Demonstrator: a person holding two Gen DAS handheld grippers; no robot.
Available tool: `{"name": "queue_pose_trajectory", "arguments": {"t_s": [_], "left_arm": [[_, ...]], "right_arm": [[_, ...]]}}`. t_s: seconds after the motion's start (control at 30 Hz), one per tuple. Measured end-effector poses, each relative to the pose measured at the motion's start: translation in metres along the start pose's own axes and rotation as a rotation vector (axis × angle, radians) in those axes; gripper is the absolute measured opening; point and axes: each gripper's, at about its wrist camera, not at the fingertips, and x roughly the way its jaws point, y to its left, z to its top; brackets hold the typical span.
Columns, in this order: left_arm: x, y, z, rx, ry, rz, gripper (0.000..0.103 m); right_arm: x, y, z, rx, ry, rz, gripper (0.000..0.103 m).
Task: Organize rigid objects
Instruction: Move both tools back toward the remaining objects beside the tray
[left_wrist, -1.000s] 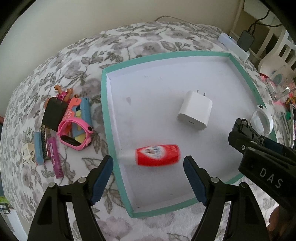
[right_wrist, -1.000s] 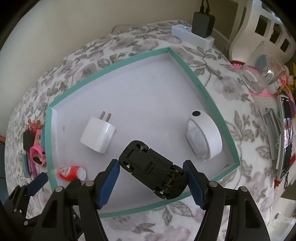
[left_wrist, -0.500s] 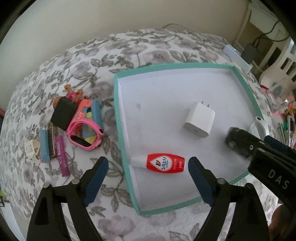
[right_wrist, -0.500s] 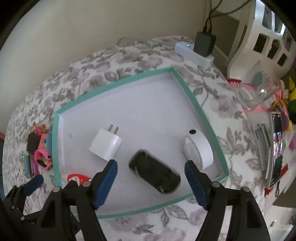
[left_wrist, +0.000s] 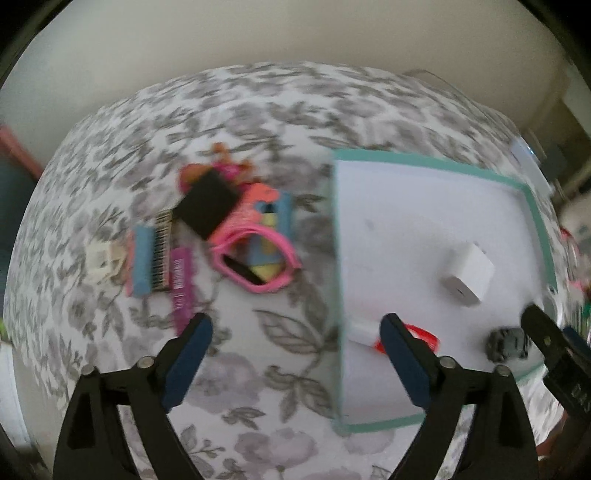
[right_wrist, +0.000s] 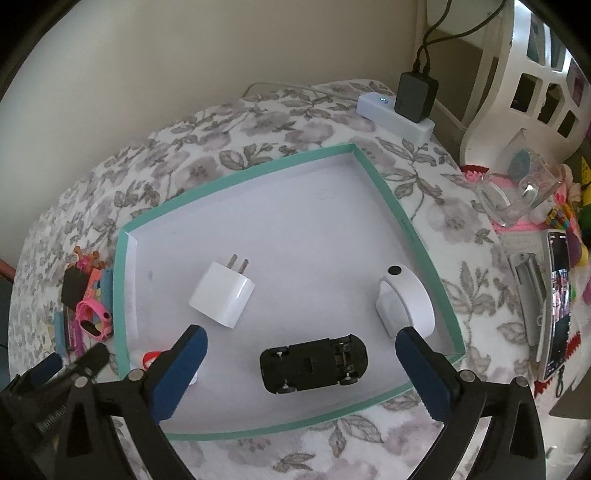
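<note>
We are holding both tools wide apart over a flower-patterned bench, their jaws having just been opening and gripping nothing: the right tool (right_wrist: 299, 354) is hovering above a black toy car (right_wrist: 314, 363) lying upside down inside the teal-rimmed tray (right_wrist: 236, 173), beside a white charger (right_wrist: 221, 293) and a white ring-shaped piece (right_wrist: 406, 299). Our left tool (left_wrist: 295, 349) is straddling the tray's left rim, with a red-and-white tube (left_wrist: 364, 330) just inside and a pink watch (left_wrist: 258, 264) among clutter outside.
</note>
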Motion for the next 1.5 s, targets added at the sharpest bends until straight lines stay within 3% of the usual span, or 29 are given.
{"name": "queue_pose_trajectory", "arguments": {"t_s": [0.23,0.43,0.6,1.0,1.17,1.5], "left_arm": [[-0.002,0.049,0.009,-0.166,-0.016,0.021,0.1],[-0.007,0.092,0.01,-0.297,-0.023,0.006,0.1],[-0.01,0.128,0.01,-0.391,-0.037,0.032,0.1],[-0.017,0.191,0.021,-0.423,-0.076,0.045,0.1],[-0.012,0.218,0.025,-0.442,-0.082,0.071,0.1],[0.017,0.247,0.027,-0.509,-0.017,0.037,0.1]], "right_arm": [[0.003,0.008,0.0,-0.032,-0.008,0.018,0.103],[0.007,0.019,-0.001,-0.033,0.006,0.123,0.103],[0.003,0.033,0.0,-0.084,-0.011,0.119,0.103],[-0.041,0.092,0.017,-0.164,-0.15,0.158,0.103],[-0.036,0.137,0.018,-0.248,-0.13,0.179,0.103],[-0.002,0.196,0.01,-0.344,-0.044,0.216,0.103]]}}
